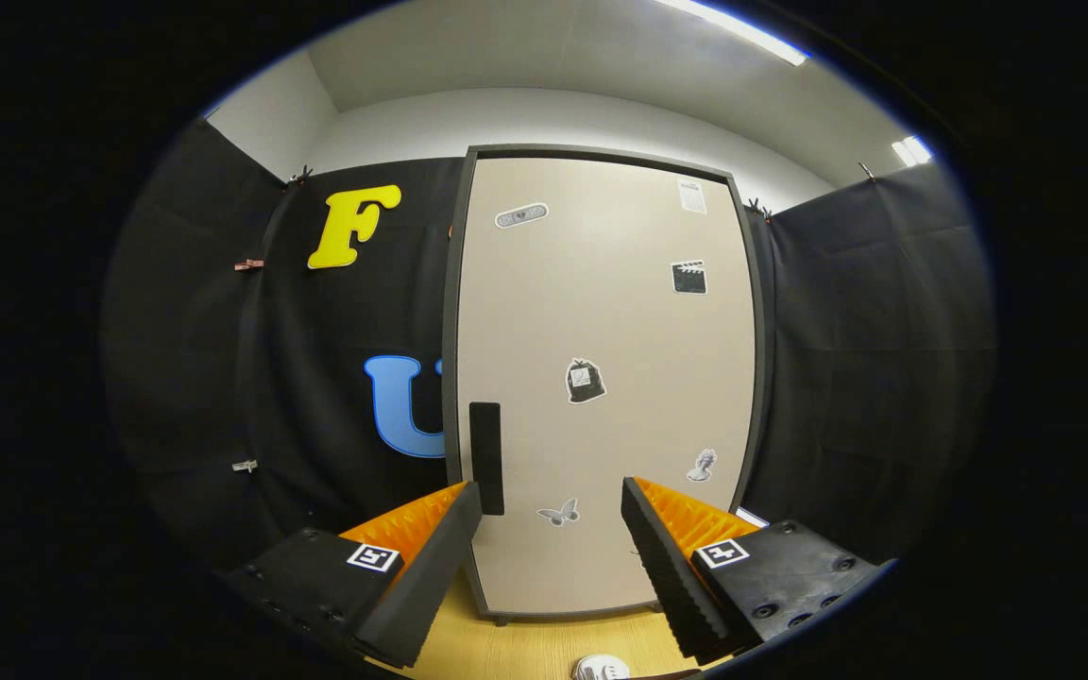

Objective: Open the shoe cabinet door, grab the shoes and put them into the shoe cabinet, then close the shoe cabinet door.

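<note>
A tall beige shoe cabinet (601, 378) with a dark frame stands ahead of me, its door closed and dotted with several small stickers. A black vertical handle (485, 458) sits on the door's left side, just above my left fingertip. My gripper (552, 501) is open, fingers spread wide with nothing between them, and the lower part of the door lies beyond the gap. Part of a white shoe (601, 669) peeks out on the wooden floor below and between the fingers.
Black cloth walls close in on both sides of the cabinet. The light wooden floor (544, 647) runs from under the fingers to the cabinet's base. White wall and ceiling lights are above.
</note>
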Available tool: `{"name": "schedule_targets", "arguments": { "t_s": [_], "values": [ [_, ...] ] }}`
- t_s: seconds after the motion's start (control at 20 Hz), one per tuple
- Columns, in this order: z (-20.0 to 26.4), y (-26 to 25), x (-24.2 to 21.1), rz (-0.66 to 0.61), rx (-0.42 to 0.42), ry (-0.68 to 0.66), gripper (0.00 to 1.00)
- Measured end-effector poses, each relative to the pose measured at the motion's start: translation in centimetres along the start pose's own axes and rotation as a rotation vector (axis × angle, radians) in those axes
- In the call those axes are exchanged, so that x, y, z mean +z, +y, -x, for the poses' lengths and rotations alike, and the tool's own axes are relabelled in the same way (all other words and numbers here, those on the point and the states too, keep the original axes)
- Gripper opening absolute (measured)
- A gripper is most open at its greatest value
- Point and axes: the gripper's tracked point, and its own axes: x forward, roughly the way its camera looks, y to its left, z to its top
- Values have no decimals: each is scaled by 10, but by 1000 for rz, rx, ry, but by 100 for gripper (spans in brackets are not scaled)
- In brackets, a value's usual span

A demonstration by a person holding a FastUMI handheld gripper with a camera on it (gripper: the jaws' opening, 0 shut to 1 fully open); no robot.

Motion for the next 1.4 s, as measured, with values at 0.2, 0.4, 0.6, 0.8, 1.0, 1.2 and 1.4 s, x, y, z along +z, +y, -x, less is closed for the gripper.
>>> {"name": "schedule_targets", "arguments": {
  "t_s": [0.2, 0.4, 0.6, 0.8, 1.0, 1.2, 1.4],
  "values": [
    [-25, 17, -11, 1, 23, 18, 98],
    [-63, 37, -30, 1, 31, 53, 98],
    [-102, 52, -47, -10, 29, 67, 97],
    [-131, 49, -55, -30, 5, 67, 94],
    [-148, 47, -61, -35, -13, 69, 89],
    [-155, 48, -66, -42, -14, 78, 71],
    [-155, 53, -66, -4, -3, 59, 50]
  ]
}}
